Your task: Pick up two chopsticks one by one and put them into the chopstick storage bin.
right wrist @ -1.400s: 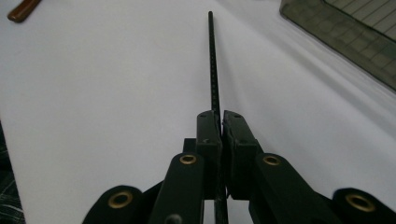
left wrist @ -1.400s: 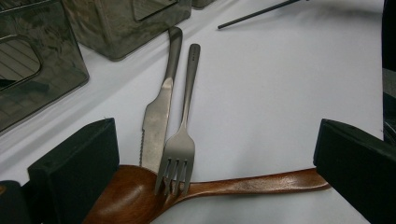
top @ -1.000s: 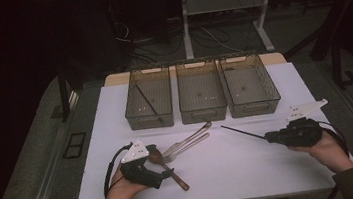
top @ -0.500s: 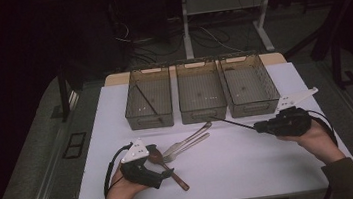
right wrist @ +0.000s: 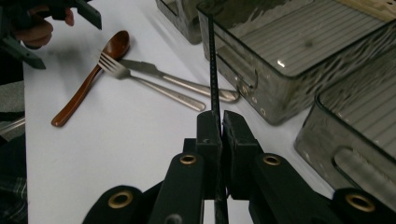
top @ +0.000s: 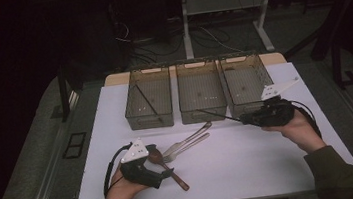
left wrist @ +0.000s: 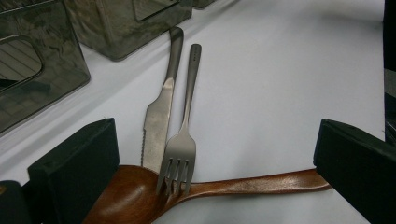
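Chopstick (right wrist: 212, 70), thin and black, sat clamped in the right gripper (top: 245, 119) near the middle bin (top: 201, 92). The left gripper (left wrist: 210, 163) stood wide apart over the wooden spoon (left wrist: 210, 189), beside fork (left wrist: 180, 154) and knife (left wrist: 161, 112).

On the white bench (top: 252, 166) a metal knife (left wrist: 161, 109) and fork (left wrist: 182, 140) lie side by side, the fork's tines resting on a wooden spoon (top: 164, 165). Near the far edge stand three clear bins in a row; the left bin (top: 130, 112) holds a dark stick.
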### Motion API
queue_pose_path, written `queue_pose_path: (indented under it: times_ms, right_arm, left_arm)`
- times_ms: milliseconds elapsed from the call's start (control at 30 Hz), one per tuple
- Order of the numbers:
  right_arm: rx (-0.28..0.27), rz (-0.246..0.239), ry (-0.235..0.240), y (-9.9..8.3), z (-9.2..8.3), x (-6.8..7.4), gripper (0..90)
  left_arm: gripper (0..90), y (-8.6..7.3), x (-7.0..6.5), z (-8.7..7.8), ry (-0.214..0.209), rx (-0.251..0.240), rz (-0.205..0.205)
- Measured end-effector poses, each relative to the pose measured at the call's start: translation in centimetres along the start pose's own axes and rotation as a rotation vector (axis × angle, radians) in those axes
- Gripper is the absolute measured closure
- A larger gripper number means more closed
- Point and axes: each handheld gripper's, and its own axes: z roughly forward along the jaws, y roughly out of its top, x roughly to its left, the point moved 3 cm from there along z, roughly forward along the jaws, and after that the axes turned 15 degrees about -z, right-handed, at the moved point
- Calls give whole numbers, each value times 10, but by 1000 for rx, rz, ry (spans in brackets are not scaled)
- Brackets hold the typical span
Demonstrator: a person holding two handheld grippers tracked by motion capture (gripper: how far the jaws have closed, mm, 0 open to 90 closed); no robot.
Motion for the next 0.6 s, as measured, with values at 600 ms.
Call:
queue_pose_path:
  times_ms: [600]
  right_arm:
    - [-18,2,-4,48,41,-22,849]
  left_arm:
    - [0,0,1,-1,-3,-3,-1]
